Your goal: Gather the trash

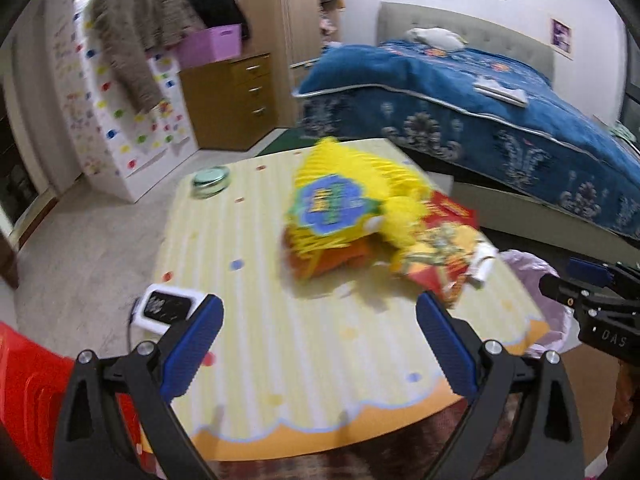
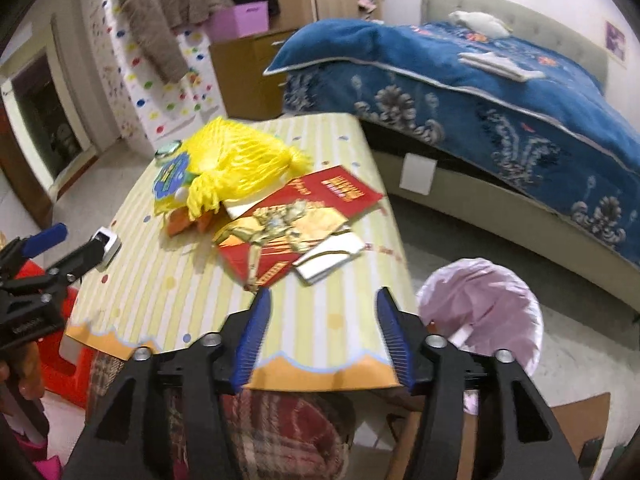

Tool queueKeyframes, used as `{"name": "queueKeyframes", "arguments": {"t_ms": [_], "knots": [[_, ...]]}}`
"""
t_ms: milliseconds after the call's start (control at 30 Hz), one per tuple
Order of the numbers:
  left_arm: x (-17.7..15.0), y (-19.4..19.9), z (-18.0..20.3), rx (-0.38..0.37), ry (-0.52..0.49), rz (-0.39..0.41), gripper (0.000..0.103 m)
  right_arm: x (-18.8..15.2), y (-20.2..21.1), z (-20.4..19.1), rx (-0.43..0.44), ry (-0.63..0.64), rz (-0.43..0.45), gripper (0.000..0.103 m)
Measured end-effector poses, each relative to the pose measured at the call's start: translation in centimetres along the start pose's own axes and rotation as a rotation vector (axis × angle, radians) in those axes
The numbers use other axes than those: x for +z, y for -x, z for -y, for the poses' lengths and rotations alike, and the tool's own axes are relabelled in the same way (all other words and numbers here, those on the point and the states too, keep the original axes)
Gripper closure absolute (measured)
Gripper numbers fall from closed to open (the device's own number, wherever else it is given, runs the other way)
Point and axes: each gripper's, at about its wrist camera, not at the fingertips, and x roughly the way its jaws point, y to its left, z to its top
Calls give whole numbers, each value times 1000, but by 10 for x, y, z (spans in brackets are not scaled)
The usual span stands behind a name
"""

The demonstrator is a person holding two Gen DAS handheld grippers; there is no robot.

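Both my tongs, left tongs (image 1: 320,340) and right tongs (image 2: 320,336), hang released and empty over the desk (image 2: 168,288). The red wrapper (image 2: 304,224) and yellow net bag (image 2: 236,160) lie there; the lined bin (image 2: 480,304) waits beside. Next, I judge, I grab the wrapper.

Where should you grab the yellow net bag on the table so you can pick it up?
Probably the bunched tuft at the end of the yellow net bag, the end toward the bed. There the mesh gathers into a narrow neck that open pads could close around, while the body is wide and floppy. The right gripper, open and empty at the table's near edge, could come from above.
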Motion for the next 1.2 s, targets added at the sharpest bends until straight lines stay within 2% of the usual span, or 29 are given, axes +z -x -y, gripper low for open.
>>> {"name": "queueKeyframes", "arguments": {"t_ms": [233,433,533,633,800,967,1133,1200], "knots": [[-2,-12,-30,26,53,-18,9,17,-40,-24,24,67,-29,38],[4,-27,-34,38,53,-31,9,40,-67,-11,-23,63,-31,39],[6,-34,-34,38,52,-38,9,49,-83,-4,20,71,-61,38],[7,-41,-30,37,44,-49,9,52,-100,-5,46,107,-86,28],[7,-44,-26,41,34,-56,9,50,-127,-8,112,129,-146,24],[4,-43,-29,51,39,-63,9,41,-122,-30,199,194,-168,34],[-1,-40,-33,56,42,-68,9,27,-108,-60,220,266,-176,47],[-6,-39,-34,58,29,-74,9,23,-96,-64,206,277,-160,48]]}}
